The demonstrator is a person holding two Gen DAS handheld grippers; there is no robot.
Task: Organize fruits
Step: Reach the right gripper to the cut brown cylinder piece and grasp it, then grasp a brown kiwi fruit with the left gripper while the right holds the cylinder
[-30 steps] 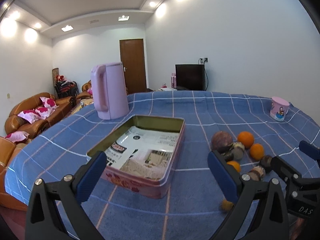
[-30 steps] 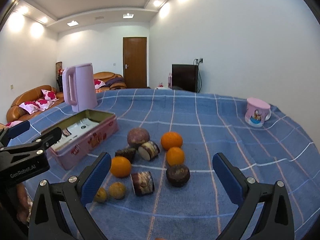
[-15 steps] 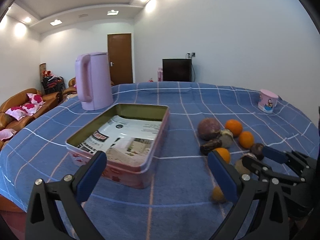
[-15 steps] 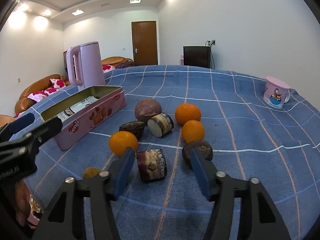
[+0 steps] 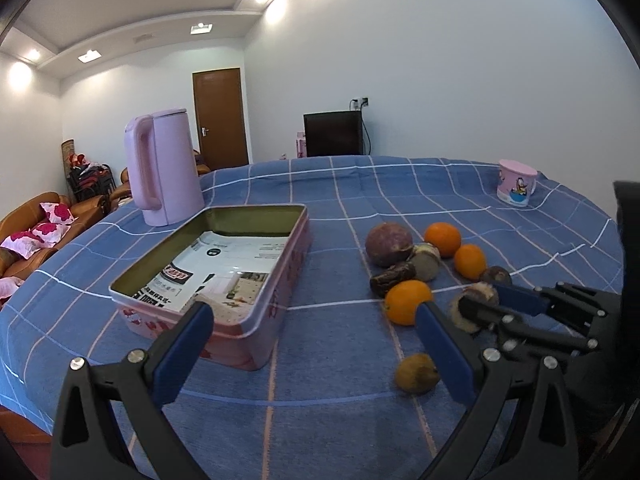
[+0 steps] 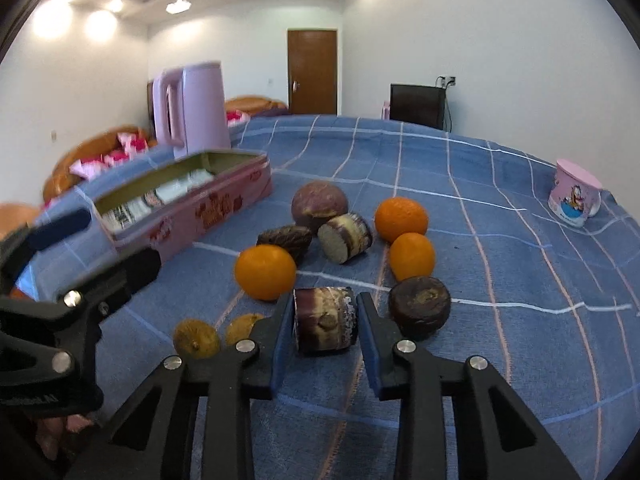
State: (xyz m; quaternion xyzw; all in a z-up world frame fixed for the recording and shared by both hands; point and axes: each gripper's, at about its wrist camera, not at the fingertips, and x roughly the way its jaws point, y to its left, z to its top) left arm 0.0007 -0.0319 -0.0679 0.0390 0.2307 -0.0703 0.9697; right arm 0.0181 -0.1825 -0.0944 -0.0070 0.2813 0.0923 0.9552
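In the right wrist view the right tool (image 6: 323, 326) sits at lower centre, its blue pads clamped on the sides of a dark cut fruit chunk (image 6: 326, 320) that rests on the blue checked surface (image 6: 500, 240). Three oranges (image 6: 265, 271), other dark fruits and two small yellowish ones lie around it. In the left wrist view the left tool (image 5: 316, 338) stands wide open and empty at the bottom, with the open pink tin (image 5: 280, 268) left of centre.

Home living room (sofa (image 5: 38, 224), television (image 5: 333, 134))
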